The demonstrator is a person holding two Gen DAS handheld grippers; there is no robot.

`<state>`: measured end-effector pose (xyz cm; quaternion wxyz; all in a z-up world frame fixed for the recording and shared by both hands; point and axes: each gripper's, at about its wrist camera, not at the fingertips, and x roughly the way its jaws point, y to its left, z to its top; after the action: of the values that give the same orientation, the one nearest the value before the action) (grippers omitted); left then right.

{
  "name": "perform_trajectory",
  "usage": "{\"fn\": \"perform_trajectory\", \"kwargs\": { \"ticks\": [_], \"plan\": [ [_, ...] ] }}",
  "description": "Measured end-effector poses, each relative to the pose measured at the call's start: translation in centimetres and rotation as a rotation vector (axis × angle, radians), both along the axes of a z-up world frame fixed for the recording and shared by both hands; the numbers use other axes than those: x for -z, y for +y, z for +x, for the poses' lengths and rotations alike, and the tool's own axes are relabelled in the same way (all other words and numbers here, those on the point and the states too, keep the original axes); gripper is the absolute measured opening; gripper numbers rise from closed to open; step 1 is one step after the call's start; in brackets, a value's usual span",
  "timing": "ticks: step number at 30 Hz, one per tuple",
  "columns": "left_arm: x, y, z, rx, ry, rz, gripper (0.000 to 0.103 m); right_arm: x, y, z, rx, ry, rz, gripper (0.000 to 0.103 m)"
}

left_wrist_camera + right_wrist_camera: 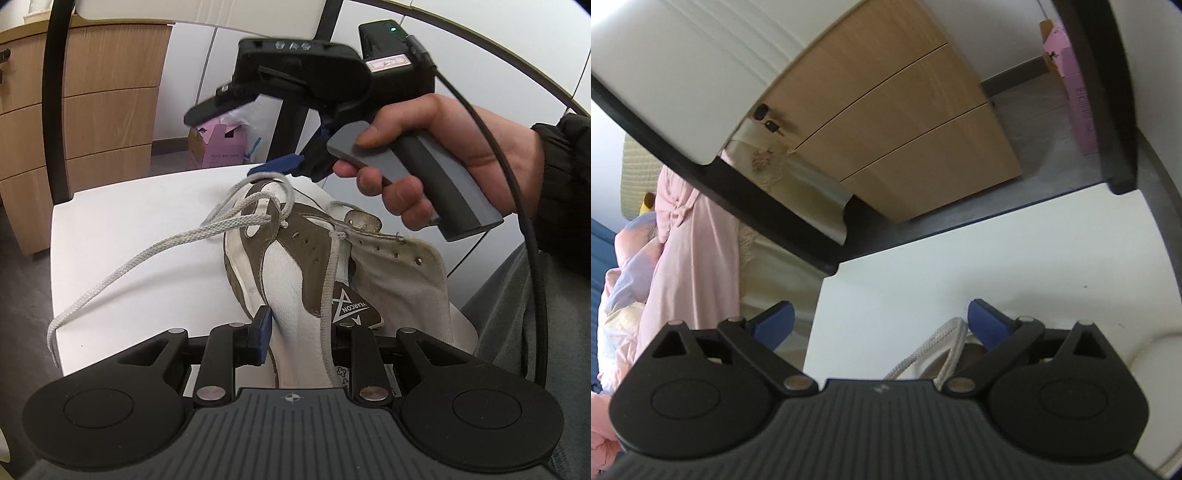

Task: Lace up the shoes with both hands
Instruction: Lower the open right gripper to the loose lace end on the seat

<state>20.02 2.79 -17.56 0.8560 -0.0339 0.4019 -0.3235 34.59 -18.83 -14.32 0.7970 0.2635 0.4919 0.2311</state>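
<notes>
We seem to be in a bedroom at home. We see wooden drawers [905,122], pink clothing [687,258] and bedding [624,266].

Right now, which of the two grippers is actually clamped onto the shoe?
The left gripper, nearest the camera, pinches the shoe by its side. The right gripper hovers wide open over the lace loops.

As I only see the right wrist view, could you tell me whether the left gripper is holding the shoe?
Observer: Yes, the left gripper is shut on the shoe, at its side near the opening.
Operator: Where is the loose lace end?
Observer: The lace trails across the white table, its tip near the table edge.
Operator: And my right gripper?
Observer: The right gripper hovers open just above the lace loops at the shoe's far end.
</notes>
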Motion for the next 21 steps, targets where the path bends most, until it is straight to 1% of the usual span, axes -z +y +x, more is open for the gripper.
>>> {"fn": "perform_trajectory", "kwargs": {
  "ticks": [4,6,7,8,9,10,12,13,15,17,18,20,21],
  "plan": [
    [0.2,0.2,0.0,-0.007,0.003,-0.013,0.027,-0.3,0.4,-0.1,-0.055,0.056,0.154,0.100],
    [0.2,0.2,-0.1,-0.012,0.004,-0.017,0.027,-0.7,0.6,-0.6,-0.085,0.065,0.260,0.101],
    [0.2,0.2,-0.1,-0.014,0.002,-0.016,0.027,-1.2,0.5,-1.1,-0.084,0.053,0.330,0.101],
    [0.2,0.1,-0.1,-0.017,0.000,-0.014,0.027,-1.9,0.3,-1.6,-0.083,0.024,0.380,0.100],
    [0.2,0.1,-0.2,-0.020,-0.001,-0.013,0.027,-3.1,0.2,-2.2,-0.083,-0.024,0.406,0.100],
    [0.2,0.1,-0.3,-0.025,-0.002,-0.014,0.027,-4.4,0.2,-2.9,-0.089,-0.081,0.395,0.100],
    [0.3,0.1,-0.4,-0.034,-0.004,-0.016,0.027,-7.1,0.6,-4.1,-0.123,-0.203,0.279,0.100],
    [0.3,0.1,-0.4,-0.037,-0.006,-0.017,0.027,-8.2,1.2,-4.6,-0.151,-0.243,0.206,0.100],
    [0.3,0.1,-0.5,-0.044,-0.007,-0.015,0.027,-9.5,2.5,-5.7,-0.209,-0.293,0.081,0.100],
    [0.2,0.0,-0.5,-0.047,-0.011,-0.007,0.027,-10.0,3.8,-6.3,-0.273,-0.298,-0.008,0.100],
    [0.2,0.0,-0.6,-0.047,-0.012,-0.004,0.027,-10.1,4.3,-6.5,-0.292,-0.292,-0.027,0.098],
    [0.1,0.0,-0.8,-0.046,-0.016,0.002,0.027,-10.4,4.6,-6.4,-0.296,-0.277,-0.017,0.087],
    [0.2,0.1,-0.8,-0.046,-0.018,0.003,0.027,-10.6,4.7,-6.2,-0.277,-0.272,-0.015,0.085]
  ]
}}
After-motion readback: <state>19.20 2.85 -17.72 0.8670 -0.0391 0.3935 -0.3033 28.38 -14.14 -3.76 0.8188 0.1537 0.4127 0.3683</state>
